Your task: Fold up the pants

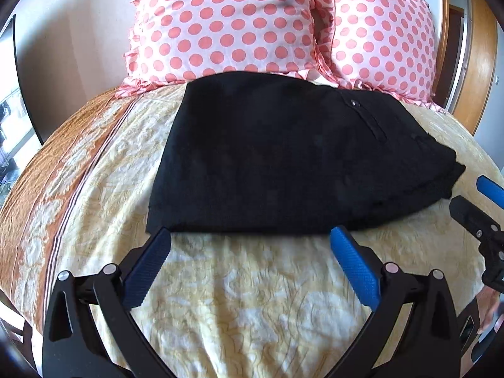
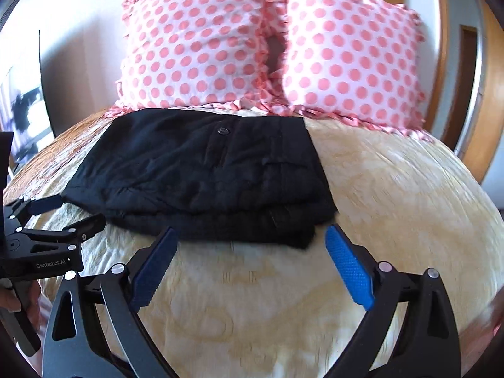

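Black pants (image 1: pixel 283 157) lie folded in a flat stack on the bed, waistband button on top; they also show in the right wrist view (image 2: pixel 208 176). My left gripper (image 1: pixel 250 236) is open and empty, its blue fingertips just at the stack's near edge. My right gripper (image 2: pixel 252 236) is open and empty, fingertips at the stack's near right corner. The right gripper shows at the right edge of the left wrist view (image 1: pixel 485 201). The left gripper shows at the left of the right wrist view (image 2: pixel 60 220).
The bed has a cream and orange floral cover (image 1: pixel 252 299). Two pink polka-dot pillows (image 1: pixel 226 22) (image 1: pixel 384 41) stand behind the pants against the wall. A wooden door frame (image 1: pixel 478 72) is at the right.
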The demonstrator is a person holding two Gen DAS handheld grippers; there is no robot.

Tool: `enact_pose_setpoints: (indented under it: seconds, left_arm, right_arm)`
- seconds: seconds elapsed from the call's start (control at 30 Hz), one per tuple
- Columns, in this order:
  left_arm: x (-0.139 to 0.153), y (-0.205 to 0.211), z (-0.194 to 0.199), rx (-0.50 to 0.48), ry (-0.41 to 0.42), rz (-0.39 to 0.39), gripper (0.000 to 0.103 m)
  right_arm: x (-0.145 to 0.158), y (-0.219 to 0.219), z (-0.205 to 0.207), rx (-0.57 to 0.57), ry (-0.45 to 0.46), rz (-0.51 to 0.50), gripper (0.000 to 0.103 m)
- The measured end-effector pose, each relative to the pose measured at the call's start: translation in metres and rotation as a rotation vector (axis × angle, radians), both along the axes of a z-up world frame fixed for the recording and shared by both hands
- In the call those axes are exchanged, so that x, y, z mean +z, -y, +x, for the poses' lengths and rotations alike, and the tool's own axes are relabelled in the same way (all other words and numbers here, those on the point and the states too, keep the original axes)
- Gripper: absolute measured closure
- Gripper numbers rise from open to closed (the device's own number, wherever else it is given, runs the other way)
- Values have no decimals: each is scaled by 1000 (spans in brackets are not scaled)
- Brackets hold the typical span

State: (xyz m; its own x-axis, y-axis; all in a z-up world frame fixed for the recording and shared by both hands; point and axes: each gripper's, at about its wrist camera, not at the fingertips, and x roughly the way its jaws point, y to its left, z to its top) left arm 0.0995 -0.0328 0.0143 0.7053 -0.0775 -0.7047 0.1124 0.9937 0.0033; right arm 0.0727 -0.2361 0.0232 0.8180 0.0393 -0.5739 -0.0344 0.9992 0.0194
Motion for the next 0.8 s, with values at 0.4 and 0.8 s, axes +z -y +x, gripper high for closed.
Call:
enact_pose_setpoints:
  seconds: [0.4, 0.8]
  left_arm:
    - [-9, -19, -70, 69, 92, -4, 2]
    - [-13, -20, -86, 106, 146, 11, 2]
  right_arm:
    - [-30, -20, -33, -28, -30, -4, 5]
    - [-38, -26, -31, -48, -47, 23, 1]
